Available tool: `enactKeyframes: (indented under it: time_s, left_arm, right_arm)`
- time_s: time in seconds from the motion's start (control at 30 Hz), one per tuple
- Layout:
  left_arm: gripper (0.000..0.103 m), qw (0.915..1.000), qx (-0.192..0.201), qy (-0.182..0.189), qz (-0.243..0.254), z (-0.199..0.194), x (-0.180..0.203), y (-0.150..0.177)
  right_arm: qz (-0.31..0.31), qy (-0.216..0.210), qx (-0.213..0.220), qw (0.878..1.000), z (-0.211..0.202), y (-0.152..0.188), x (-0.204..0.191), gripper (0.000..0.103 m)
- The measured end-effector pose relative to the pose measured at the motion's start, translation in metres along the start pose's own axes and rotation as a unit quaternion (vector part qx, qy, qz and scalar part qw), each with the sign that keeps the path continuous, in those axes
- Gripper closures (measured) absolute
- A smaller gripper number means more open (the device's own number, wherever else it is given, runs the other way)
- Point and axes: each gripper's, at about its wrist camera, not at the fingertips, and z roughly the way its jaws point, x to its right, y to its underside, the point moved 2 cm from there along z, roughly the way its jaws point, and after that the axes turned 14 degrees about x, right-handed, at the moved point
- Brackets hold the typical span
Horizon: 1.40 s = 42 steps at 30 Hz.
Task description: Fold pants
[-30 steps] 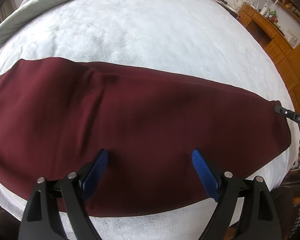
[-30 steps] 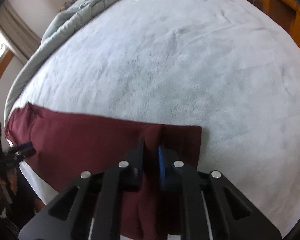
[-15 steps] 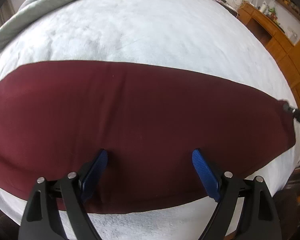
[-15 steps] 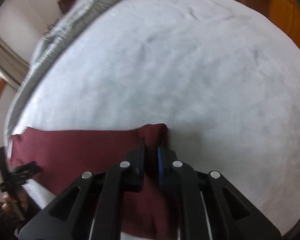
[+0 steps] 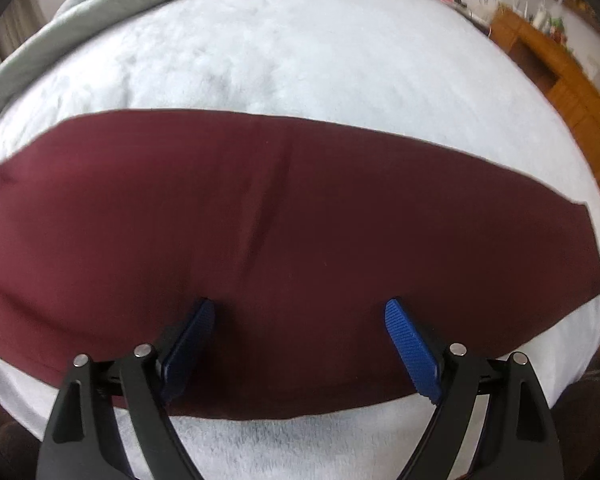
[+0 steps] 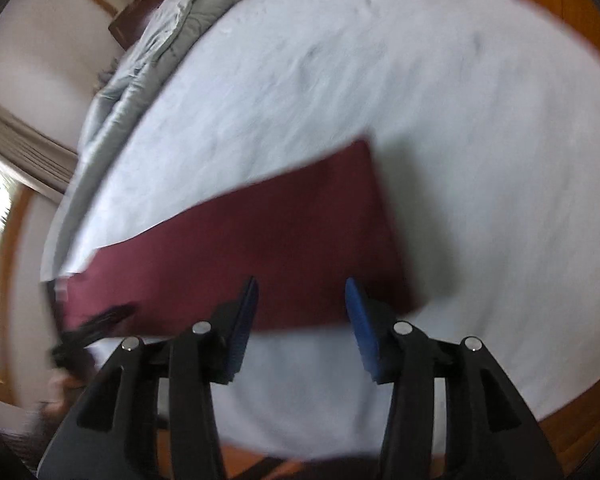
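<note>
The maroon pants (image 5: 300, 240) are lying flat as a long folded band across the white blanket (image 5: 300, 48) of the bed, running from 9 o'clock to 3 o'clock in the left wrist view. The left gripper (image 5: 298, 336) is hovering over the band's near edge at 6 o'clock, its blue fingers (image 5: 410, 348) standing wide apart with nothing pinched between them. The right gripper (image 6: 300, 316) is at the band's end, its fingers (image 6: 362, 332) having just been opening; the cloth is lying beyond them, not gripped. A grey duvet (image 6: 156, 48) is bunching at 11 o'clock. The right wrist view is blurring.
</note>
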Motion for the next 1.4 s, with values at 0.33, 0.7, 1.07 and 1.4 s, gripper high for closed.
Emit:
enactKeyframes:
  time_s: [0.33, 0.7, 1.07, 1.4]
  left_arm:
    - [0.015, 0.9993, 0.003, 0.015, -0.033, -0.009, -0.016, -0.001]
    - [0.015, 0.999, 0.012, 0.016, -0.04, -0.013, -0.013, -0.007]
    - [0.012, 0.9978, 0.049, -0.012, -0.043, -0.013, -0.028, -0.022]
    - [0.005, 0.9993, 0.03, -0.022, -0.006, 0.012, -0.018, -0.013]
  right_arm:
    - [0.151, -0.012, -0.003, 0.988, 0.037, 0.02, 0.012, 0.027]
    - [0.187, -0.081, 0.075, 0.976, 0.042, -0.015, 0.013, 0.088]
    - [0.192, -0.016, 0.172, 0.966, -0.023, -0.062, 0.068, 0.09]
    - [0.171, 0.051, 0.117, 0.977, 0.003, -0.047, 0.086, 0.088]
